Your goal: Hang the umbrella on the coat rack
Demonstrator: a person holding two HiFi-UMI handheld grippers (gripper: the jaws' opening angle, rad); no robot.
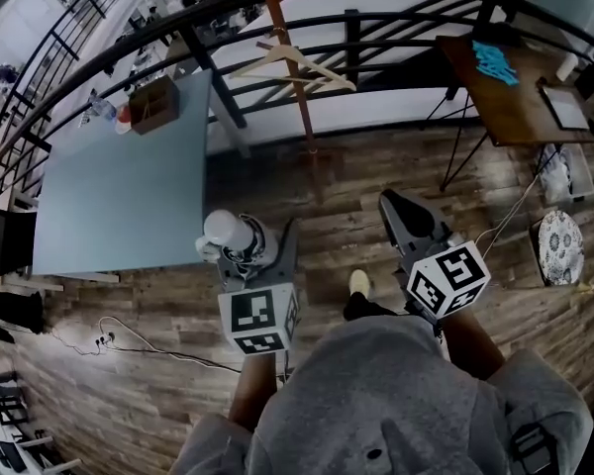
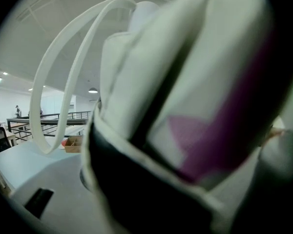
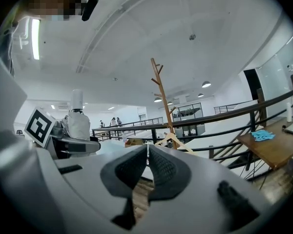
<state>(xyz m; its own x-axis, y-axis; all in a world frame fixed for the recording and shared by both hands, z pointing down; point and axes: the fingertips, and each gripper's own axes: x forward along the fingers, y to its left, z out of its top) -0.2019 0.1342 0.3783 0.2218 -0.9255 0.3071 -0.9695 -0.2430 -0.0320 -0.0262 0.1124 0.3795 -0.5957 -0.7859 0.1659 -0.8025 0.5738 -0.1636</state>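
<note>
There were two grippers, one umbrella, one coat rack, one hanger and two counters. The left gripper [image 1: 246,250] had its fingers clamped wide around the folded umbrella [image 1: 228,232] and held it upright above the floor [image 1: 327,186], beside the near edge of the pale counter [image 1: 119,196] and well apart from the coat rack [image 1: 282,28]. The right gripper [image 3: 147,152] held nothing. Its two dark, dimpled fingers [image 3: 127,172] were pressed together at the tips.

In the left gripper view the umbrella filled the frame: soft white fabric in rolled folds, one magenta patch, one black band across it, and one flat white strap [image 2: 63,82] curving out in a long loop. The coat rack was a slim reddish-brown wooden pole with short branch-like pegs. One light wooden hanger [image 1: 295,65] hung at it. The nearer counter was a smooth, pale blue-grey slab with one brown cardboard box [image 1: 154,103] at its far corner. The second counter [image 1: 495,107] was dark brown wood on thin legs and carried a crumpled bright blue item [image 1: 495,62]. The floor was wood-grain planks, and behind it ran a black metal railing [image 1: 396,23].

Each gripper bore one marker cube [image 1: 260,318] printed with black-and-white square patterns. No readable writing showed.
</note>
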